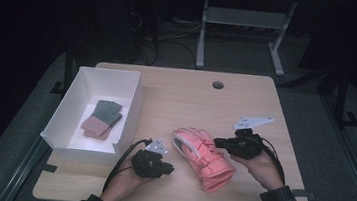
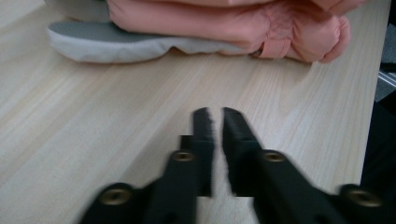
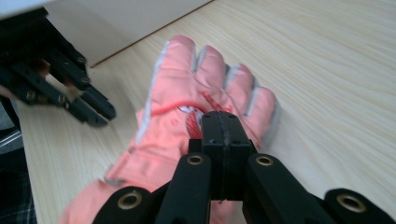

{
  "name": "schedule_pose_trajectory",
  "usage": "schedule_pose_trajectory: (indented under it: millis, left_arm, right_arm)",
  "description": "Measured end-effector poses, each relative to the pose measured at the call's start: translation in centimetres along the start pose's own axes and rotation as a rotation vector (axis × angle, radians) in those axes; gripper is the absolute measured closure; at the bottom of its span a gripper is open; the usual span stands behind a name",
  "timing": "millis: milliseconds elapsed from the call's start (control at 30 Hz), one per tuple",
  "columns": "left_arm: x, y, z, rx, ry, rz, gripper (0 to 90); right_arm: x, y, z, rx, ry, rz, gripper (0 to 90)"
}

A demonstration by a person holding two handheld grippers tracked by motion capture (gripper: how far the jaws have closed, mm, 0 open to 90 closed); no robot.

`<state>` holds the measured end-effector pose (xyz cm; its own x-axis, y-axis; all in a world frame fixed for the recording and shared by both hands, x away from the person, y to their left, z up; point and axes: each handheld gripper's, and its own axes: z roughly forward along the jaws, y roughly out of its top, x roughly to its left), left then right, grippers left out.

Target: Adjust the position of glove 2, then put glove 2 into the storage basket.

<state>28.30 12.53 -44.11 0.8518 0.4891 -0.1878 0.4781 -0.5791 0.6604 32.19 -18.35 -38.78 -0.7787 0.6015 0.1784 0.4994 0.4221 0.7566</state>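
Glove (image 1: pixel 203 157), salmon-pink and padded with grey-white trim, lies flat between two empty claws, both pressed together.

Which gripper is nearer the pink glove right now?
Right. The right gripper hangs, jaws shut, directly over the pink glove. The left gripper, also shut, sits on the table beside the glove's fingertip end, apart from it.

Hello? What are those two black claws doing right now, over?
Left gripper shut, empty, beside padded pink ski glove. Right gripper shut above glove's back. White open box left, clear of both.
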Motion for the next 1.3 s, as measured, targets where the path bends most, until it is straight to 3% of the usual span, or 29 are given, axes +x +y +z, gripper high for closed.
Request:
schedule_pose_trajectory:
  millis: [167, 200, 367, 433, 500, 633, 933, 1300]
  left_arm:
    - [0.0, 0.4, 0.0, 0.026, 0.012, 0.015, 89.8]
    - [-0.2, 0.5, 0.4, 0.029, 0.007, 0.009, 89.8]
    - [-0.2, 1.3, 1.1, 0.029, 0.009, 0.028, 89.8]
    - [-0.3, 1.9, 1.7, 0.029, 0.014, 0.017, 89.7]
    - [-0.2, 2.1, 2.0, 0.034, 0.014, 0.018, 89.8]
    - [-0.1, 2.8, 3.0, 0.044, 0.015, 0.015, 89.7]
    - [0.0, 4.0, 5.0, 0.054, 0.018, 0.02, 89.7]
    - [0.8, 4.5, 5.3, 0.056, 0.021, 0.021, 89.7]
  right_arm:
    - [-0.8, -1.4, -1.0, -0.022, -0.035, -0.005, 90.0]
    - [-1.3, -2.3, -1.4, -0.03, -0.06, -0.005, 90.0]
    - [-1.8, -4.1, -1.5, 0.011, -0.071, 0.015, 90.0]
    - [-1.9, -5.8, -1.4, 0.04, -0.078, 0.015, 90.0]
    - [-1.9, -6.1, -1.3, 0.045, -0.078, 0.01, 90.0]
    - [-1.6, -7.7, -0.7, 0.112, -0.073, 0.019, 90.0]
    - [-1.1, -8.0, 0.1, 0.138, -0.04, -0.003, 90.0]
    - [0.6, -8.3, 0.4, 0.142, 0.014, -0.014, 90.0]
